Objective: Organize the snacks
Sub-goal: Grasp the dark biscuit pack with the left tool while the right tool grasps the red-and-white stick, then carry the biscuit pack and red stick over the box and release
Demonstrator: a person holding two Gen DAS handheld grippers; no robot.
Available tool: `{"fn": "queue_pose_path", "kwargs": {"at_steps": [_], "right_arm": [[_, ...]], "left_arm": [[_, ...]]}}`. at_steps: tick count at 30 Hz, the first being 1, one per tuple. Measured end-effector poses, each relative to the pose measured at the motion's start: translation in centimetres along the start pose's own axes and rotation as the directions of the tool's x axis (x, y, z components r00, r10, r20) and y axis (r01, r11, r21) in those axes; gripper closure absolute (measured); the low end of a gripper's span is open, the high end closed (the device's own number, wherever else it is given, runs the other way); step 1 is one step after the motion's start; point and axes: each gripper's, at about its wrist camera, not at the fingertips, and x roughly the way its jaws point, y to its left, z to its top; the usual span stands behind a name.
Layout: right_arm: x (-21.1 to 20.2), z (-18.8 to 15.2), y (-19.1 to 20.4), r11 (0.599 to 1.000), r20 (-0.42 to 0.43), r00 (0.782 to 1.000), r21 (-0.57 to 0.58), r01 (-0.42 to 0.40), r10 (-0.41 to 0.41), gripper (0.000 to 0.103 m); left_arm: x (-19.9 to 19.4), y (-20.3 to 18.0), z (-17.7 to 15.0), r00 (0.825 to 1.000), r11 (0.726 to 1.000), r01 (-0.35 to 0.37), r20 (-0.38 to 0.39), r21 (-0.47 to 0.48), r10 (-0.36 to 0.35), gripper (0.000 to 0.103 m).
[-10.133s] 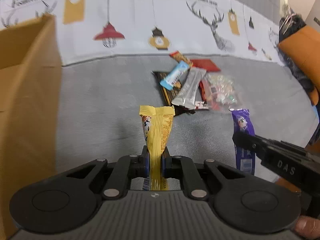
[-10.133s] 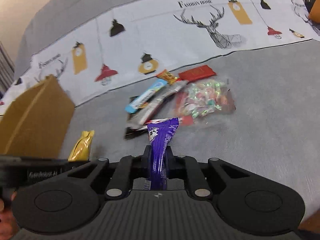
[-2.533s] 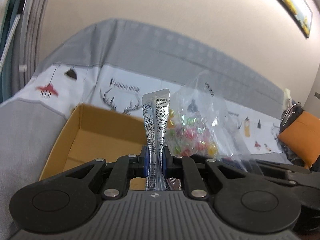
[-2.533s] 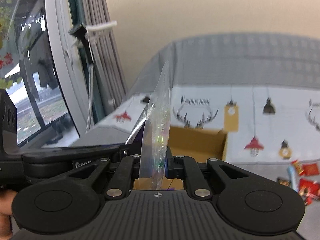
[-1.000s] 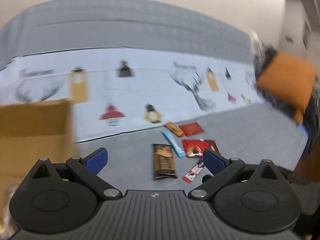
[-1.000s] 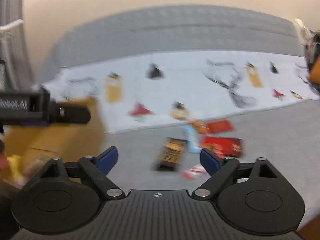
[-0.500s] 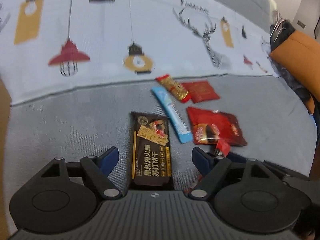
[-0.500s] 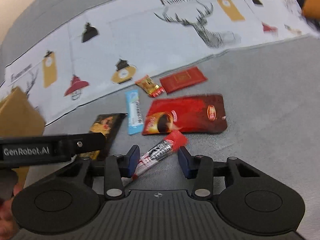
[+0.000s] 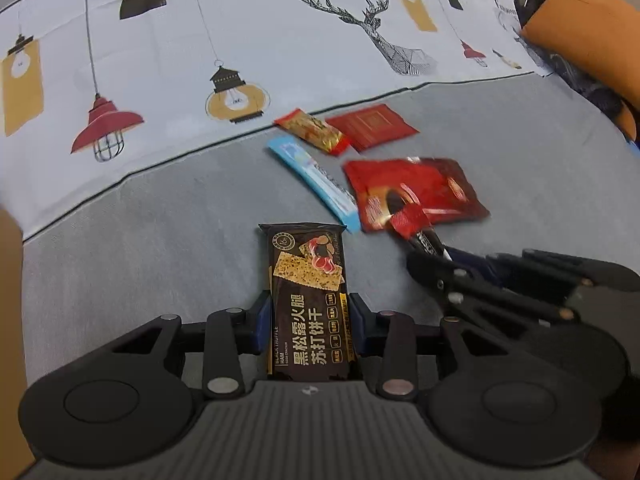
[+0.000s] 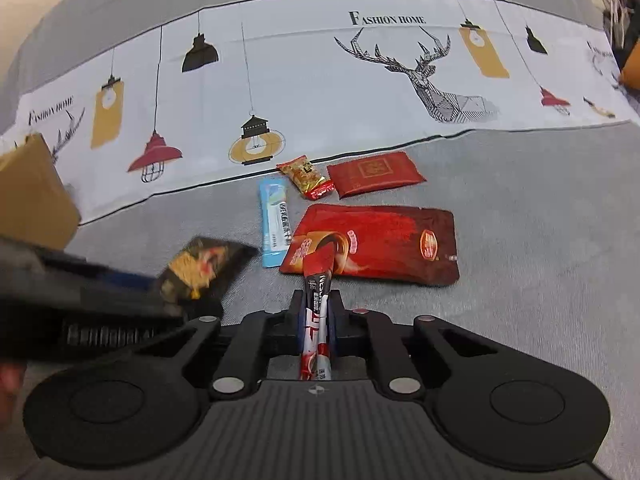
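My left gripper (image 9: 309, 312) is shut on a dark brown cracker pack (image 9: 307, 288) low over the grey sofa seat. My right gripper (image 10: 318, 310) is shut on a thin red coffee stick (image 10: 318, 300); it also shows at the right of the left wrist view (image 9: 444, 264). On the seat ahead lie a large red pouch (image 10: 384, 244), a light blue bar (image 10: 275, 220), a small orange-red snack (image 10: 306, 176) and a flat red packet (image 10: 376, 174). The left gripper with the cracker pack (image 10: 204, 264) shows blurred at the left of the right wrist view.
A cardboard box (image 10: 32, 196) stands at the far left. The white printed cover (image 10: 320, 92) drapes the sofa back behind the snacks. An orange cushion (image 9: 588, 36) lies at the far right. Bare grey seat (image 10: 540, 220) lies right of the snacks.
Both grippers, open half a second ago, have closed: the left on the cracker pack, the right on the coffee stick. Both moved closer to the snacks.
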Motion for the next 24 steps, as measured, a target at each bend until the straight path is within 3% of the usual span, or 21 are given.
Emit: {"fn": "queue_pose_path", "kwargs": {"at_steps": [3,9,13,16,18,24], "right_arm": [[-0.8,-0.1,-0.5,0.999,-0.016,1.000,0.036,0.003,-0.002,0.093],[-3.2,-0.2,-3.7,0.974,-0.043,0.999,0.226,-0.018,0.028,0.093],[-6.5,-0.5,-4.7,0.960,0.020,0.996,0.264,-0.089,0.087,0.093],[-8.8,-0.5,-4.3,0.956,0.105,0.983,0.240,-0.170,0.148,0.093],[-9.7,-0.6,-3.9,0.955,0.117,0.978,0.222,-0.196,0.173,0.093],[-13.4,-0.9,-0.9,0.965,0.130,0.976,0.173,-0.198,0.177,0.093]], "left_arm": [[-0.7,-0.5,-0.9,1.000,0.999,0.005,-0.012,-0.033,-0.006,0.060],[-2.6,-1.9,-1.4,0.998,0.994,0.023,-0.060,-0.104,-0.029,0.060],[-4.7,-2.7,-2.7,0.996,0.995,-0.016,-0.091,-0.097,0.007,0.060],[-6.7,-2.0,-3.7,0.996,0.991,-0.022,-0.090,-0.134,0.010,0.060],[-8.3,-1.2,-4.3,0.997,0.988,-0.010,-0.076,-0.156,-0.002,0.060],[-13.7,1.2,-5.2,1.000,0.988,-0.020,-0.018,-0.155,0.018,0.060]]}}
